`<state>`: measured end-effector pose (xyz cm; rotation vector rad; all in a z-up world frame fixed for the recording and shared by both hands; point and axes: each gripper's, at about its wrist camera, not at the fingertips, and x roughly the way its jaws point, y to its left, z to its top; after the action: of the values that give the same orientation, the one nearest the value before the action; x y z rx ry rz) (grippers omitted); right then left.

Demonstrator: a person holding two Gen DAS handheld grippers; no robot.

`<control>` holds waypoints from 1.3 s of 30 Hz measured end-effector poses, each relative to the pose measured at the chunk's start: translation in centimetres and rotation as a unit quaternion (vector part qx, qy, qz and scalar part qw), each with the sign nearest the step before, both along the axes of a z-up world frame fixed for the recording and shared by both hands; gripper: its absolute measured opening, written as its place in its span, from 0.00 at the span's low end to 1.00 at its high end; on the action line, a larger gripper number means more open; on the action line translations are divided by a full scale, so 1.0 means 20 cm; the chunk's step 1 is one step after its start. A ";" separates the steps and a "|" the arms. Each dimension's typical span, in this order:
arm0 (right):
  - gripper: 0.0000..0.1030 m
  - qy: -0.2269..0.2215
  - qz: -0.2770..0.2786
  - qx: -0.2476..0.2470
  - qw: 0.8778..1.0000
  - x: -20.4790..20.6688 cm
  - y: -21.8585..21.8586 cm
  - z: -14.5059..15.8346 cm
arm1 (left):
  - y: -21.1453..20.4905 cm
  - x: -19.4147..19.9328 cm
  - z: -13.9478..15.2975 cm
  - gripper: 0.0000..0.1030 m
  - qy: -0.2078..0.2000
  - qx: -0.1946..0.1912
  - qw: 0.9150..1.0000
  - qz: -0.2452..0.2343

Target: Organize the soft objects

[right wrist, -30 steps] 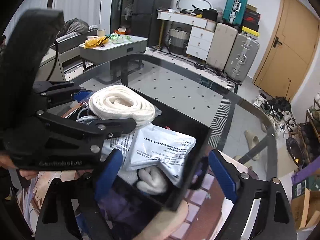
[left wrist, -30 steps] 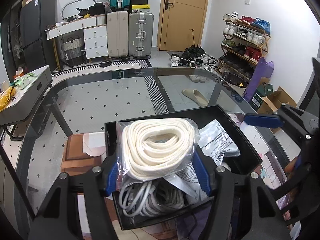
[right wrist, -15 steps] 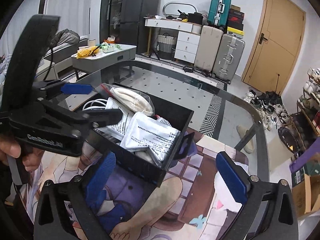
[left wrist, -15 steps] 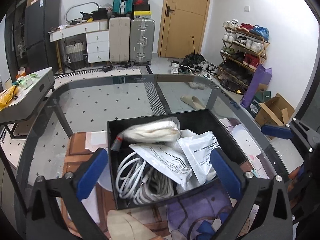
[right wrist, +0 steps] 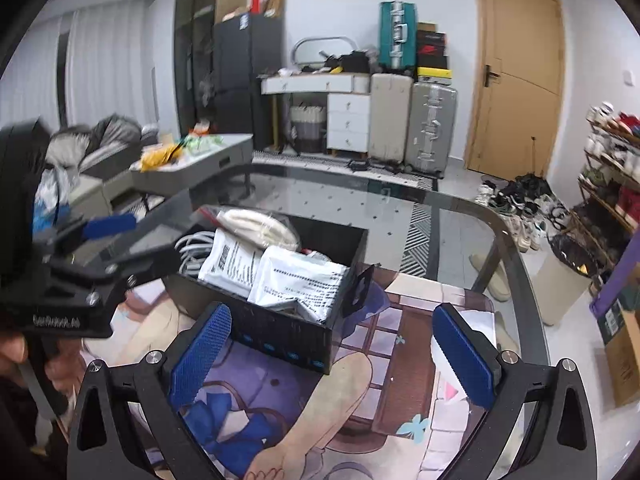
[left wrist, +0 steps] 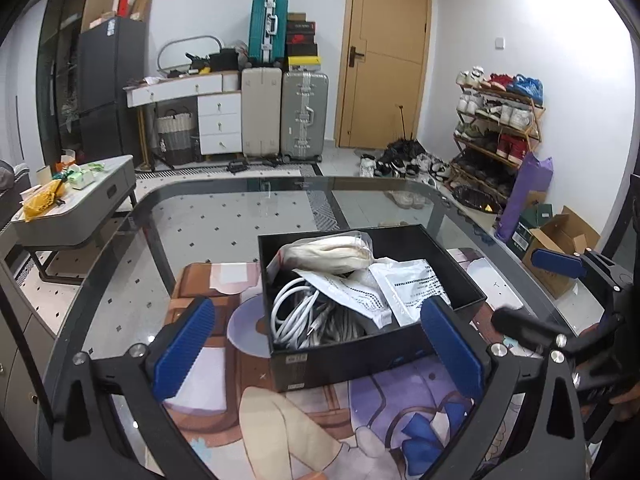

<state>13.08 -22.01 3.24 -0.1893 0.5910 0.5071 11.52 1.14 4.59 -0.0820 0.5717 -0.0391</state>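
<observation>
Holding both claws wide and empty, grip the limp, slippery bagged cream rope coil (left wrist: 328,254) mid-bundle inside the black box (left wrist: 352,360).

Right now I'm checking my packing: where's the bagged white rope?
The bagged white rope lies in the black box at its far left corner, above the white cables.

even, soft indoor light fills both views, with no hard shadows. the glass table (left wrist: 240,216) carries a pale sheen and faint reflections at its far edge, toward the door (left wrist: 386,56). strong fisheye bending curves the walls, and black vignette fills the corners. the right wrist view is smeared by motion blur, worst left of the table (right wrist: 460,216); the left wrist view is sharper.
</observation>
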 end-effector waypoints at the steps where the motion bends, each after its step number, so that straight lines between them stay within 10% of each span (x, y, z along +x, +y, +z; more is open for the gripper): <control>1: 0.99 -0.002 -0.003 0.008 1.000 -0.01 -0.01 0.01 | 0.00 -0.02 0.00 1.00 -0.003 0.000 1.000 0.003; 39: 0.99 -0.060 -0.002 0.074 0.995 -0.14 -0.02 -0.06 | 0.01 -0.11 -0.15 1.00 -0.025 0.015 0.999 0.014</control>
<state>10.37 -22.35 1.96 -0.0776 0.4346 0.5300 9.36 1.28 1.58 -0.0599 0.5215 -0.0056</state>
